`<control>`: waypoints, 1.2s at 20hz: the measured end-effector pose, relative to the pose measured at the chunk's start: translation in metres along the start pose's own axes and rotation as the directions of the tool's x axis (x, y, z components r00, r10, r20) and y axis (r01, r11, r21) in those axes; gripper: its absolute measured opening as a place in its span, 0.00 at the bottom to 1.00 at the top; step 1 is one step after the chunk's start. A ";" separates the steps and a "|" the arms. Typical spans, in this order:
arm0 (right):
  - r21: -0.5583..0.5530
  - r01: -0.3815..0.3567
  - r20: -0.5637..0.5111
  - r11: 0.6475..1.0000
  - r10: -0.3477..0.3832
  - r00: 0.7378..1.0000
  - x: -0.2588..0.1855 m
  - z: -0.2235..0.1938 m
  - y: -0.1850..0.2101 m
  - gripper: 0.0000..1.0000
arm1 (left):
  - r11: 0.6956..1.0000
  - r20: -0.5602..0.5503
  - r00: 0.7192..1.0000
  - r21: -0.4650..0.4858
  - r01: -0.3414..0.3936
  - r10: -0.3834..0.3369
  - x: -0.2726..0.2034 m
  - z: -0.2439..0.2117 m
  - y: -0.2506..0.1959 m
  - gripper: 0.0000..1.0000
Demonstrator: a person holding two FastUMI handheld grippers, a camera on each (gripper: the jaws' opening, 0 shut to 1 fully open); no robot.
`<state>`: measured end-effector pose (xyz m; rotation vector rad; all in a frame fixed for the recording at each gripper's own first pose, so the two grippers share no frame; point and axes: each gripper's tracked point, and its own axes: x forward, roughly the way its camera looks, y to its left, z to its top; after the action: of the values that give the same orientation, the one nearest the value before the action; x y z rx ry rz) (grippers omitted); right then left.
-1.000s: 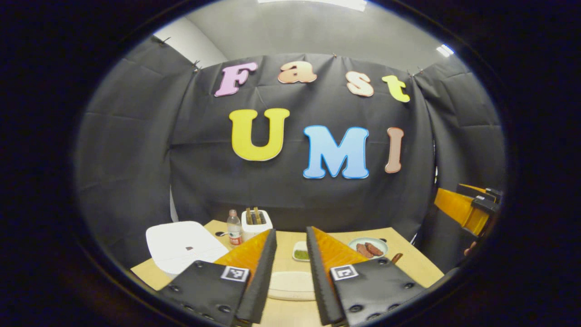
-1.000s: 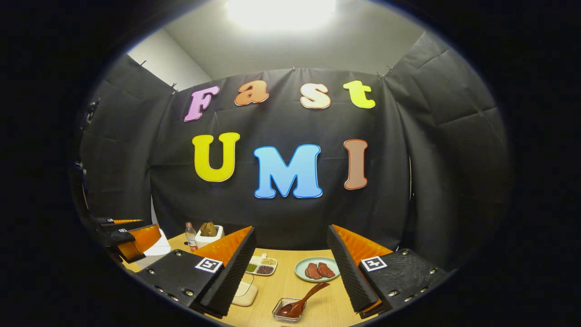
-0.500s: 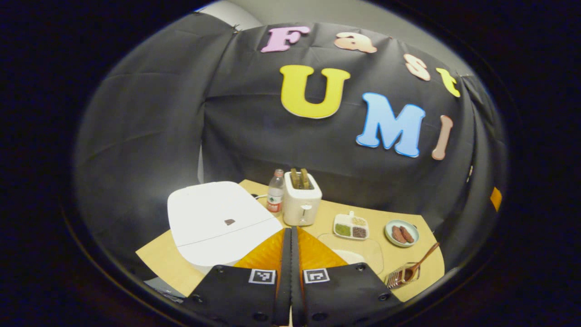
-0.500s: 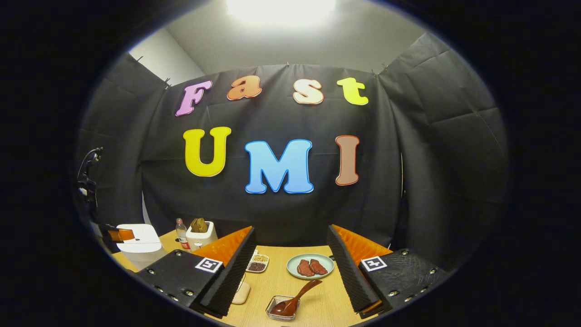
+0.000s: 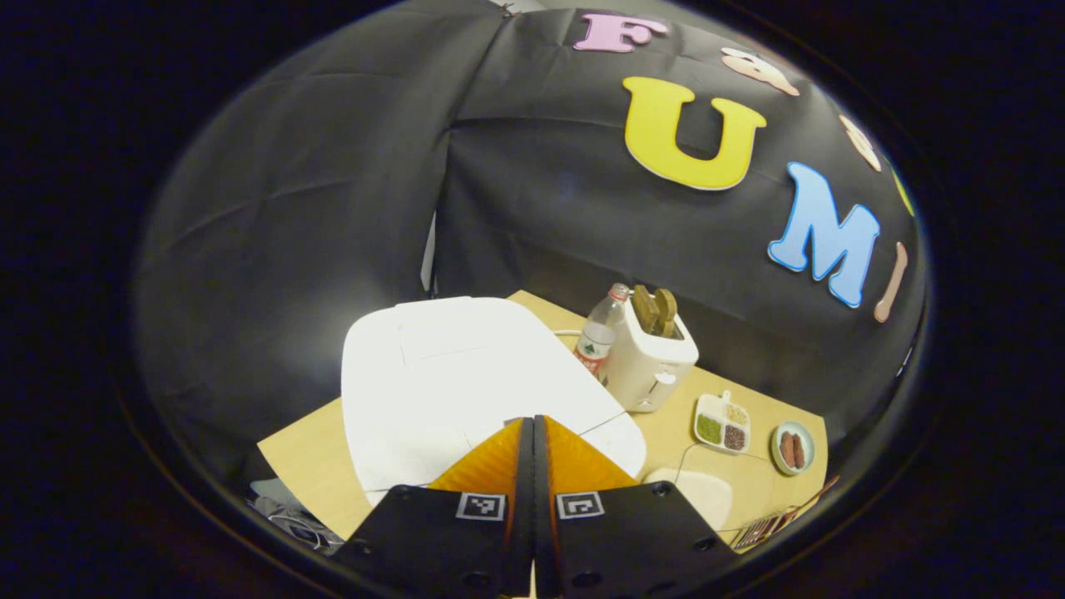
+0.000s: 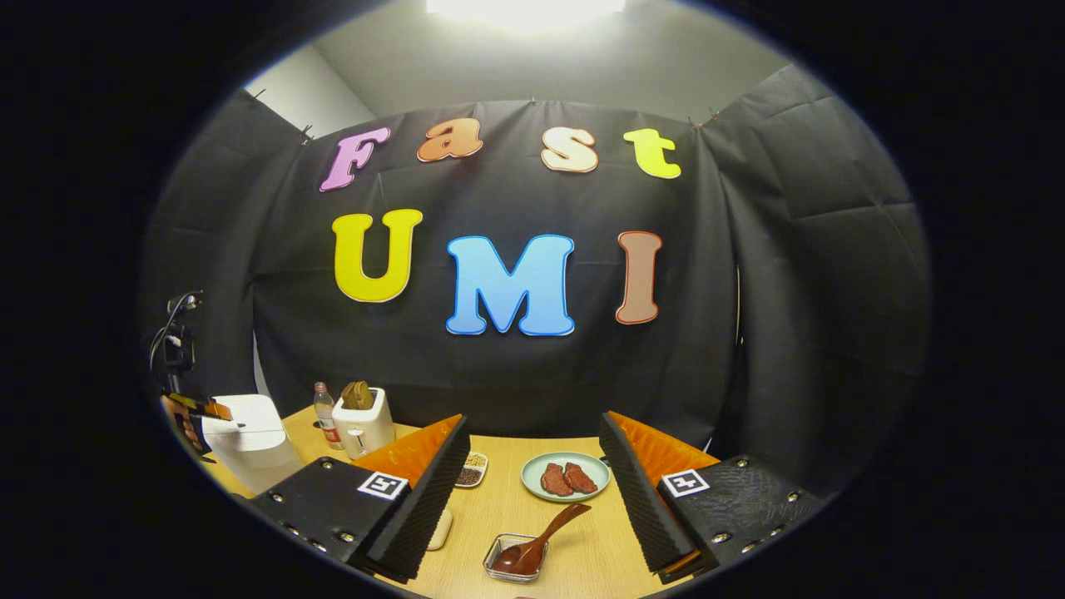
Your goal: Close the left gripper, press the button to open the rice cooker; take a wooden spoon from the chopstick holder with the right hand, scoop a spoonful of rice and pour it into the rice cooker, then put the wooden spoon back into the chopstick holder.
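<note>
Rice cooker (image 5: 466, 374), lid down, lies under the left gripper (image 5: 527, 428), fingers pressed together; lower centre, right gripper (image 6: 532, 466) gapes above wooden spoon (image 6: 537, 545) in glass holder (image 6: 513, 559).

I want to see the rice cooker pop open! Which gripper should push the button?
The left gripper. It is shut and right over the closed rice cooker. The right gripper is open, off by the wooden spoon.

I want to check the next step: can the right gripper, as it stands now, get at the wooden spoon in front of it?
Probably yes. The right gripper is open, and the wooden spoon lies between its fingers' lines, bowl in a small holder, handle tilted up toward the plate. Nothing stands between them on the table.
</note>
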<state>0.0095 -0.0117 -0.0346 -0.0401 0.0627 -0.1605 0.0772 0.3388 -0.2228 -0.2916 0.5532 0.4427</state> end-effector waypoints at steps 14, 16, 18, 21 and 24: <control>0.016 0.029 0.001 0.999 -0.029 1.000 0.006 0.001 -0.009 0.95 | 0.998 0.032 0.999 0.059 -0.032 0.030 -0.002 0.009 0.000 0.09; 0.021 0.023 -0.001 0.999 -0.023 1.000 0.006 0.000 -0.010 0.95 | 0.997 0.058 0.998 0.068 -0.038 0.034 -0.001 0.017 0.002 0.08; 0.028 0.011 -0.003 1.000 -0.011 1.000 0.005 -0.001 -0.008 0.95 | 0.998 -0.010 1.000 0.049 -0.027 0.028 0.008 0.001 0.005 0.09; 0.024 0.007 -0.004 1.000 -0.007 1.000 0.003 0.000 -0.010 0.95 | 1.000 -0.065 0.998 -0.025 -0.014 0.012 0.019 -0.021 0.006 0.09; 0.033 0.011 -0.007 0.999 -0.010 1.000 0.001 -0.002 -0.011 0.95 | 0.999 -0.079 0.997 -0.031 -0.014 0.011 0.023 -0.021 0.009 0.09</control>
<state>0.0085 -0.0226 -0.0362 -0.0070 0.0668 -0.1722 0.0813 0.3457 -0.2537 -0.3369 0.6254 0.4538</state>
